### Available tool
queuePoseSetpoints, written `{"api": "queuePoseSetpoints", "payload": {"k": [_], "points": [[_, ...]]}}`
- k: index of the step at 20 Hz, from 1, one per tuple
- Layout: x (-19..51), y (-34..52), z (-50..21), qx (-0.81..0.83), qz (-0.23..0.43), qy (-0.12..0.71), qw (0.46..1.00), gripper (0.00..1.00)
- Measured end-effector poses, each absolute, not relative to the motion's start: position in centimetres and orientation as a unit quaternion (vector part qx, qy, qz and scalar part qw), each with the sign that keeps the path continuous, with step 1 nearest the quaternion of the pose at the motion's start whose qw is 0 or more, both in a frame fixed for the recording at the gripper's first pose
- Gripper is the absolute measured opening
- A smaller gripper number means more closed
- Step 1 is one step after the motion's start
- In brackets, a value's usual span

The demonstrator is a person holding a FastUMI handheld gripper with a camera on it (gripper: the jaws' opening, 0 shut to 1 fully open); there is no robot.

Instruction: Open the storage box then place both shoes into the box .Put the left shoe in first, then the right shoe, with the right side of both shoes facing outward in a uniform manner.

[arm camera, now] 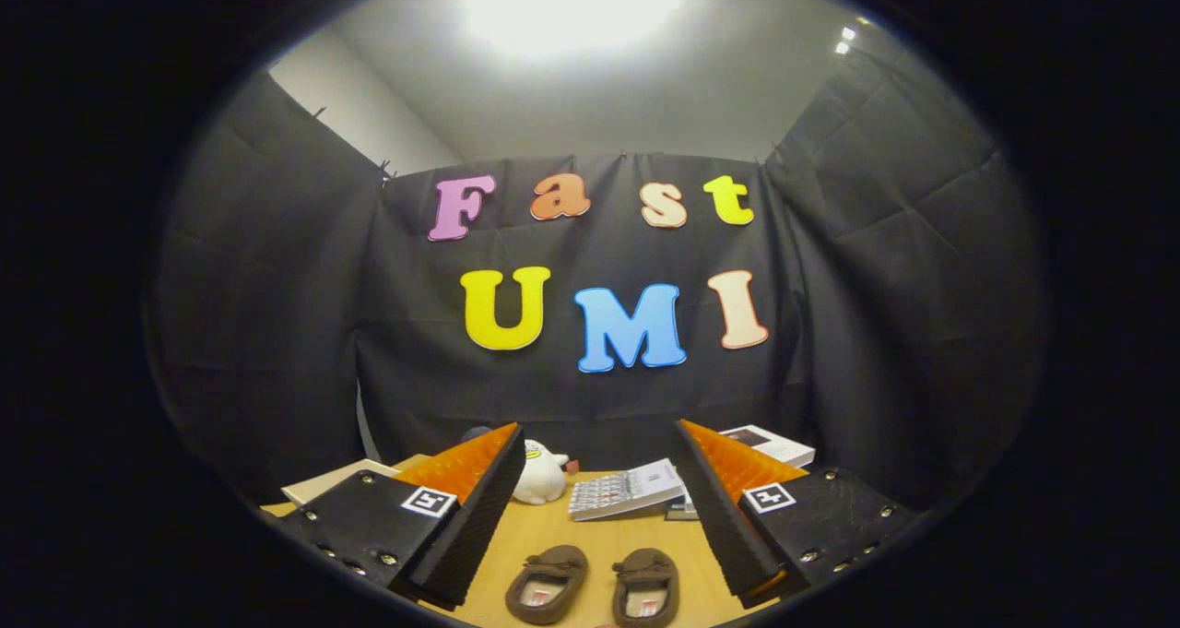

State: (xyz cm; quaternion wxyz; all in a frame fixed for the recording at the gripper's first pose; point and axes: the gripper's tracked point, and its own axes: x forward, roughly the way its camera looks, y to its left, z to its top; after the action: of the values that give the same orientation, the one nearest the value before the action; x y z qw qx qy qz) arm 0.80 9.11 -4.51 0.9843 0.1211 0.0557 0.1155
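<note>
- Gripper [599, 508]: fingers spread wide apart, nothing between the pads, held above the table [608, 540].
- Each finger carries a small square black-and-white marker tag on its top face; pattern only, no readable text.
- Two shoes lie on the tabletop between the fingers, low and near the cam, toes pointing away, side by side w/ a small gap.
- Left shoe [547, 584]: brown moccasin-style slipper, stitched toe seam, pale insole w/ a small label inside; writing too small to read.
- Right shoe [645, 587]: same brown make, same pale insole and label, also unreadable.
- Table: light wood colour.
- Beyond the shoes, an open booklet [625, 491] w/ a printed grid page, propped at a tilt; print not legible.
- Left of it, a white plush toy [540, 477], just behind the left finger.
- Flat white box [772, 444], poss. a book, behind the right finger; another pale flat item [332, 480] behind the left finger.
</note>
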Motion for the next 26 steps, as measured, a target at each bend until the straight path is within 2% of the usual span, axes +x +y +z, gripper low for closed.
{"api": "queuePoseSetpoints", "payload": {"k": [7, 14, 26], "points": [[0.9, 16.7, -9.8, 0.264, 0.192, 0.154, 0.933, 0.98], [0.7, 23.1, -15.9, 0.405, 0.204, 0.267, 0.850, 0.98], [-0.1, 33.2, -21.5, 0.509, 0.231, 0.361, 0.746, 0.98]]}}
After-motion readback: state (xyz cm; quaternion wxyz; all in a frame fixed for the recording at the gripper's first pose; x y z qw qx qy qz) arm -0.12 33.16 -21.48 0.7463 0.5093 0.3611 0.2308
